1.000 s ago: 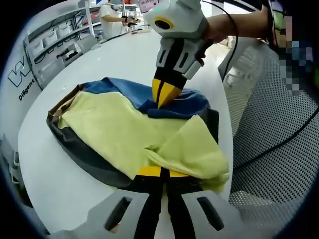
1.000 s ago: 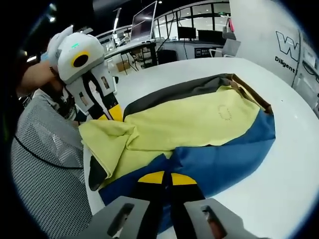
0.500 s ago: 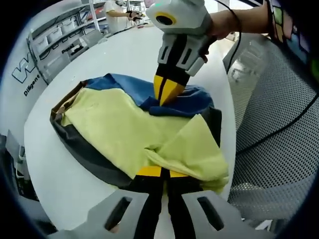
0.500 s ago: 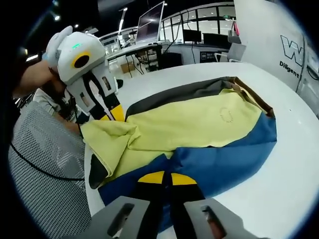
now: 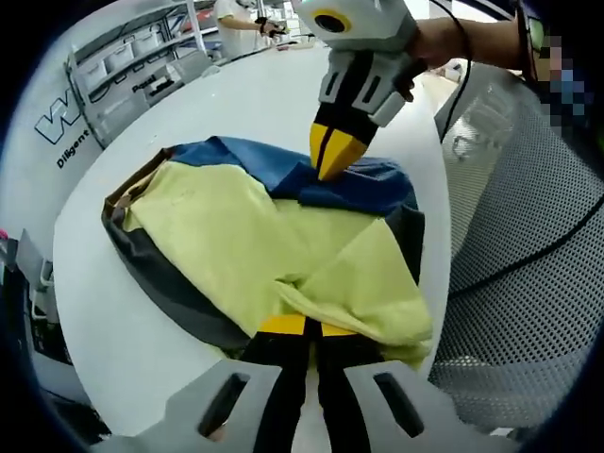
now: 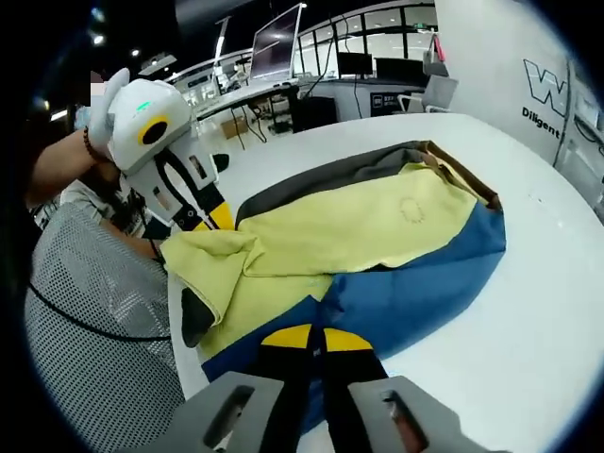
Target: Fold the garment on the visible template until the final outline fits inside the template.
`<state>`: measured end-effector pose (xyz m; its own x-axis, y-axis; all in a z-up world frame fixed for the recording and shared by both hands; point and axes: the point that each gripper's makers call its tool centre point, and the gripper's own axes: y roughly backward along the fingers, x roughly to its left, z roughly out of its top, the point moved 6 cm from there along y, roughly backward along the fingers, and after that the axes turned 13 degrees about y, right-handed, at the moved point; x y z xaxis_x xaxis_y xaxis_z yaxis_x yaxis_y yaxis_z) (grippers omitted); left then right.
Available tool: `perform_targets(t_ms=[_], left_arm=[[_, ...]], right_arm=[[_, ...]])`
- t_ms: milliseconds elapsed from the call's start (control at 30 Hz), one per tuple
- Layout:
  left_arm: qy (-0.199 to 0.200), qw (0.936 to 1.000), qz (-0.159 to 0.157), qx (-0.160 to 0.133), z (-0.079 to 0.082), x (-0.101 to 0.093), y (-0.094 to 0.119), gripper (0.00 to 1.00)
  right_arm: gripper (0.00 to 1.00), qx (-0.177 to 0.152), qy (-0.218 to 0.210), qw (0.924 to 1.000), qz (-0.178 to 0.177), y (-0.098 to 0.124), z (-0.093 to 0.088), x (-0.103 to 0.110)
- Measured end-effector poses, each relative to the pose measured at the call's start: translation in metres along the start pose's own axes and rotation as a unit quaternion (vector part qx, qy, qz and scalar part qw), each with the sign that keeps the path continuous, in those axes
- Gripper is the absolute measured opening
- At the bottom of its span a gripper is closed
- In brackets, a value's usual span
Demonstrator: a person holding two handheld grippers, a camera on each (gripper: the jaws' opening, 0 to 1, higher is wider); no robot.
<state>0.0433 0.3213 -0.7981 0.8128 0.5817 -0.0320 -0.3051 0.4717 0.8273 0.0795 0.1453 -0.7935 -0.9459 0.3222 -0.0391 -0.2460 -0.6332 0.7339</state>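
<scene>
A yellow, blue and grey garment (image 6: 368,250) lies spread on a white round tabletop (image 6: 528,321). The right tongs (image 6: 316,342), yellow-tipped with jaws together, pinch the blue edge nearest the camera. At left, the left tongs (image 6: 212,219), held by a person's hand (image 6: 66,165), grip a folded-over yellow flap at the garment's far corner, jaws closed on the cloth. A small circular emblem (image 6: 412,209) shows on the yellow panel. Behind, monitors (image 6: 274,42) stand on desks, and a white wall panel (image 6: 510,57) carries dark lettering.
</scene>
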Motion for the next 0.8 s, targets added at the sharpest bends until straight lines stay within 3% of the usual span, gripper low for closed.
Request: perform_targets(t_ms=[300, 800], left_arm=[[0.003, 1.0000, 0.002, 0.001, 0.000, 0.000, 0.000, 0.00], [0.007, 1.0000, 0.005, 0.001, 0.000, -0.001, 0.000, 0.00]], right_arm=[[0.00, 0.017, -0.037, 0.9989, -0.025, 0.023, -0.030, -0.017], [0.00, 0.030, -0.065, 0.9931, -0.093, 0.067, -0.054, -0.054]])
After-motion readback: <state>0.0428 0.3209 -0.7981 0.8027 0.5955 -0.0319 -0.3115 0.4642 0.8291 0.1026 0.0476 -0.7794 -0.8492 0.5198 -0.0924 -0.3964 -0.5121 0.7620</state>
